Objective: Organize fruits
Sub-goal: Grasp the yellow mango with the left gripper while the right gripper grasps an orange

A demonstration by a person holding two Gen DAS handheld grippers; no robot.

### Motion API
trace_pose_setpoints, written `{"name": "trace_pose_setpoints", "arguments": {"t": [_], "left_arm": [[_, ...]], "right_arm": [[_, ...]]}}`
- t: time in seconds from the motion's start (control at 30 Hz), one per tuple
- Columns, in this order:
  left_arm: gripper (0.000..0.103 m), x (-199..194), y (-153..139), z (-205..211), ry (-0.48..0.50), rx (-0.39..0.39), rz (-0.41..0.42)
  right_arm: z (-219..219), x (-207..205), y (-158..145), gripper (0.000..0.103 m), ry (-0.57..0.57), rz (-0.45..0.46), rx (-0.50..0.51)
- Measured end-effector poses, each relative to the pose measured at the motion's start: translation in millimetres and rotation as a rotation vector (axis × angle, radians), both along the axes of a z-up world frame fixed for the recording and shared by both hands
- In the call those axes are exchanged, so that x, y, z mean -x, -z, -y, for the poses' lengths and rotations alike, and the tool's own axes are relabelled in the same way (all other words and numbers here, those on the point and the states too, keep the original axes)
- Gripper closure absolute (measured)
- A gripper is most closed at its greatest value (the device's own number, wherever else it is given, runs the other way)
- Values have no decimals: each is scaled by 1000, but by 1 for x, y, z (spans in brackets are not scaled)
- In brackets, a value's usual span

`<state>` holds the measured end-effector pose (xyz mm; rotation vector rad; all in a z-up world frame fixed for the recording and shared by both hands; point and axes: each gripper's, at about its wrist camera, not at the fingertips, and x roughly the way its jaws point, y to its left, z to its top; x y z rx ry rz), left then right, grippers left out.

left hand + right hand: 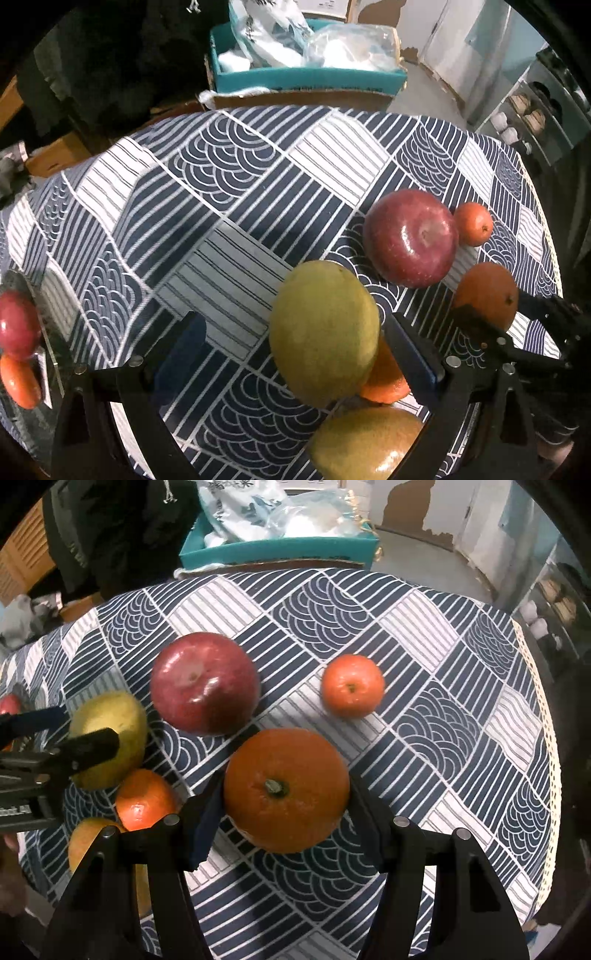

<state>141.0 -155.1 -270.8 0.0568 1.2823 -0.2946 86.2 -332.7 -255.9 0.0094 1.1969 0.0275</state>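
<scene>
Orange skin fills my right gripper (pixel 286 812): the big orange (pixel 286 788) sits on the patterned tablecloth (pixel 424 709) between both fingers, pads pressed on its sides. My left gripper (pixel 295 343) stands wide, the yellow-green mango (pixel 323 332) between its fingers, nearer the right one; contact unclear. Red apple (pixel 205 683) and small tangerine (pixel 352 685) lie beyond.

This looks like a lived-in home room. A table wears a navy-and-white patterned tablecloth (pixel 424 635), and behind it a teal cardboard box (pixel 306 79) overflows with plastic bags (pixel 351 46). Off to the right, a rack (pixel 524 122) holds shoes, and the white wall (pixel 413 509) shows peeling, damaged paint.
</scene>
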Motion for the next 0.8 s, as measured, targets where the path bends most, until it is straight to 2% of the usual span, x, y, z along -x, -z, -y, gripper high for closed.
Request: {"name": "trace_pose_setpoints", "arguments": {"t": [0.17, 0.23, 0.33, 0.4, 0.43, 0.8], "left_arm": [[5, -3, 12, 1, -12, 17, -35], [10, -3, 15, 1, -13, 30, -43], [19, -2, 17, 2, 7, 57, -53], [33, 0, 17, 5, 31, 76, -49], [38, 0, 16, 6, 41, 93, -52], [38, 11, -1, 2, 54, 4, 38]], "right_arm": [[7, 0, -4, 38, 14, -1, -25], [7, 0, -6, 38, 12, 3, -30], [8, 1, -9, 38, 6, 7, -35], [7, 2, -11, 38, 3, 10, -37], [4, -1, -11, 38, 2, 11, -35], [-5, 0, -27, 38, -8, 62, -2]]}}
